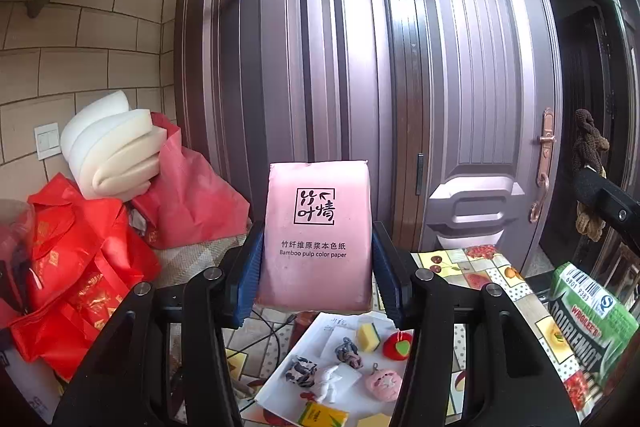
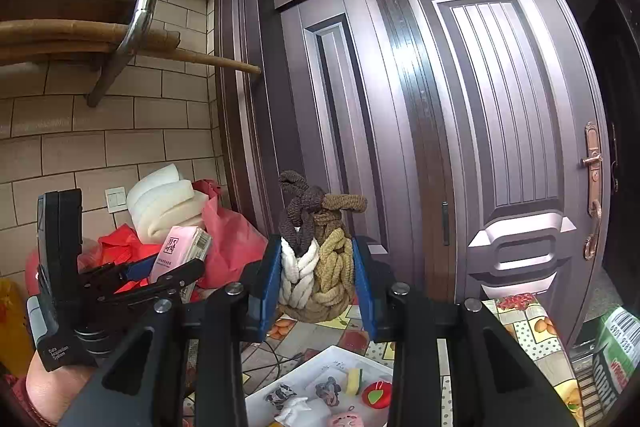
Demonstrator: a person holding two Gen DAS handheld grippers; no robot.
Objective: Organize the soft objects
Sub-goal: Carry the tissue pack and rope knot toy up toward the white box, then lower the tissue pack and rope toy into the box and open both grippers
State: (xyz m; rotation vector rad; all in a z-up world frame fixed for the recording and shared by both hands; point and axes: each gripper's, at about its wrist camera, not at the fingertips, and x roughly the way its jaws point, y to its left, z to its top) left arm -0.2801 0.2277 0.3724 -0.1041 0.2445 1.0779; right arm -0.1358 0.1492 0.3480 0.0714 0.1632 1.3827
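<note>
My left gripper (image 1: 318,251) is shut on a pink tissue pack (image 1: 318,227) printed "Bamboo pulp color paper", held upright above the table. The same pink tissue pack (image 2: 178,247) and left gripper (image 2: 160,273) show at the left of the right wrist view. My right gripper (image 2: 318,281) is shut on a knotted rope toy (image 2: 316,259) in brown, white and tan, also raised. That rope toy (image 1: 588,155) appears at the right edge of the left wrist view. Below lies a white sheet (image 1: 316,351) with small plush charms (image 1: 382,385), a yellow sponge (image 1: 368,337) and a red plush apple (image 1: 398,345).
Red bags (image 1: 80,267) and rolled white foam (image 1: 112,151) pile at the left against the tiled wall. A green Doublemint box (image 1: 588,319) stands at the right. The table has a fruit-pattern cloth (image 1: 496,279). Brown double doors (image 1: 460,87) fill the background. A hand (image 2: 52,383) holds the left gripper.
</note>
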